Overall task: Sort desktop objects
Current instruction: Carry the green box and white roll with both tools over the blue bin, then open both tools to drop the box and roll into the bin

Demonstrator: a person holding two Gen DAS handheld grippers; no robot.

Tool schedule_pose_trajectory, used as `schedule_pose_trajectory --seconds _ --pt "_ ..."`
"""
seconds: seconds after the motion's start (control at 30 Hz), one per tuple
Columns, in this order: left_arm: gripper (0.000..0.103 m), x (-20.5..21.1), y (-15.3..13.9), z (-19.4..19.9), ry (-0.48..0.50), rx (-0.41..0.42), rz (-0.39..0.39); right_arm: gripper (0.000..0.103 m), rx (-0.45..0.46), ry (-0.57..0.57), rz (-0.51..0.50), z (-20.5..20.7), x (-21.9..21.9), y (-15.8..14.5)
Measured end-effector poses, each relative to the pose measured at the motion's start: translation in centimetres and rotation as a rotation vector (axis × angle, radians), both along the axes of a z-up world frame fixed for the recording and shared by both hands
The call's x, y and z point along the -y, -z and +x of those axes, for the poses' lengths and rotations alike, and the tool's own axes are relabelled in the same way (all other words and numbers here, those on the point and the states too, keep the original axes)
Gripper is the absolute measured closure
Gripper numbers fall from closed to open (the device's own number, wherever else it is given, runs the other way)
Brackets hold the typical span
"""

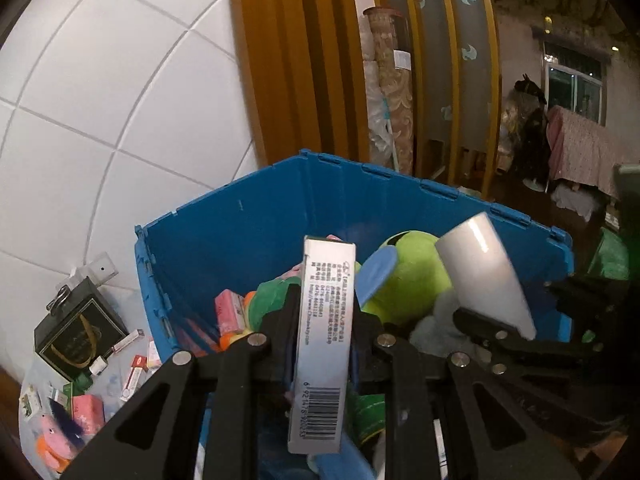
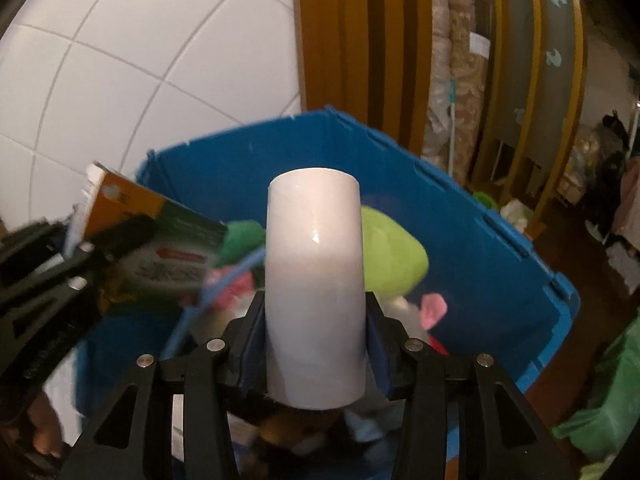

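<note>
My left gripper [image 1: 324, 336] is shut on a long grey box with a barcode [image 1: 322, 344] and holds it above the blue crate [image 1: 240, 216]. My right gripper [image 2: 316, 340] is shut on a white cylinder [image 2: 316, 280], also over the crate [image 2: 460, 220]. The cylinder shows in the left wrist view [image 1: 484, 268] at right. The left gripper with its box, orange and green on this side [image 2: 160, 240], shows at left in the right wrist view. The crate holds a green plush toy [image 1: 408, 276], pink boxes [image 1: 230, 312] and other soft toys.
Left of the crate, a black gift box [image 1: 78, 332], small boxes [image 1: 88, 408] and a pink toy [image 1: 56, 436] lie on the surface. White tiled wall behind. Wooden yellow frames [image 1: 288, 60] and rolled fabric [image 1: 388, 92] stand behind the crate. A green item [image 2: 608, 400] lies at right.
</note>
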State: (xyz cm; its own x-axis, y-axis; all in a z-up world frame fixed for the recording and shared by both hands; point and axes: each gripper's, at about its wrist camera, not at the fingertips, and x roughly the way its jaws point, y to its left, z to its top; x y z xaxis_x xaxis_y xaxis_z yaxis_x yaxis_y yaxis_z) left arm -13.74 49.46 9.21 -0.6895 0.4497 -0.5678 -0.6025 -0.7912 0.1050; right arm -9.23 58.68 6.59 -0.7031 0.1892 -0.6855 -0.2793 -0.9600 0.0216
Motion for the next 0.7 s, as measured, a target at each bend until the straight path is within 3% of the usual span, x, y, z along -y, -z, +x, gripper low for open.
schedule_pose_trajectory --seconds 0.13,0.2,0.27,0.33,0.4,0.47,0.57,0.7 --pt "0.079 -0.7 0.3 0.7 -0.026 -0.004 -0.024 0.059 0.034 -0.017 -0.025 0.4 -1.5 1.6" --pt "0.067 -1.0 0.6 1.0 -0.038 0.002 -0.032 0.058 0.044 -0.023 -0.027 0.8 -2.0 2.1" --pt "0.042 -1.0 0.8 1.6 -0.057 -0.016 -0.040 0.058 0.052 -0.028 -0.036 1.3 -2.0 2.6" --pt "0.034 -0.6 0.6 2.1 -0.071 -0.039 -0.036 0.048 0.042 -0.029 -0.048 1.6 -2.6 2.8" --pt "0.033 -0.1 0.5 2.4 -0.078 -0.045 -0.024 0.019 0.032 -0.031 -0.049 1.4 -2.9 2.6" --pt "0.033 0.5 0.4 2.7 -0.091 -0.046 -0.009 0.010 0.018 -0.031 -0.037 1.6 -2.8 2.2" --pt "0.033 1.6 0.2 3.2 -0.112 -0.050 0.018 0.000 -0.016 -0.044 -0.030 2.1 -2.8 1.7" --pt "0.033 3.8 -0.3 4.1 -0.105 -0.041 0.073 0.000 -0.043 -0.065 -0.022 2.6 -2.2 0.9"
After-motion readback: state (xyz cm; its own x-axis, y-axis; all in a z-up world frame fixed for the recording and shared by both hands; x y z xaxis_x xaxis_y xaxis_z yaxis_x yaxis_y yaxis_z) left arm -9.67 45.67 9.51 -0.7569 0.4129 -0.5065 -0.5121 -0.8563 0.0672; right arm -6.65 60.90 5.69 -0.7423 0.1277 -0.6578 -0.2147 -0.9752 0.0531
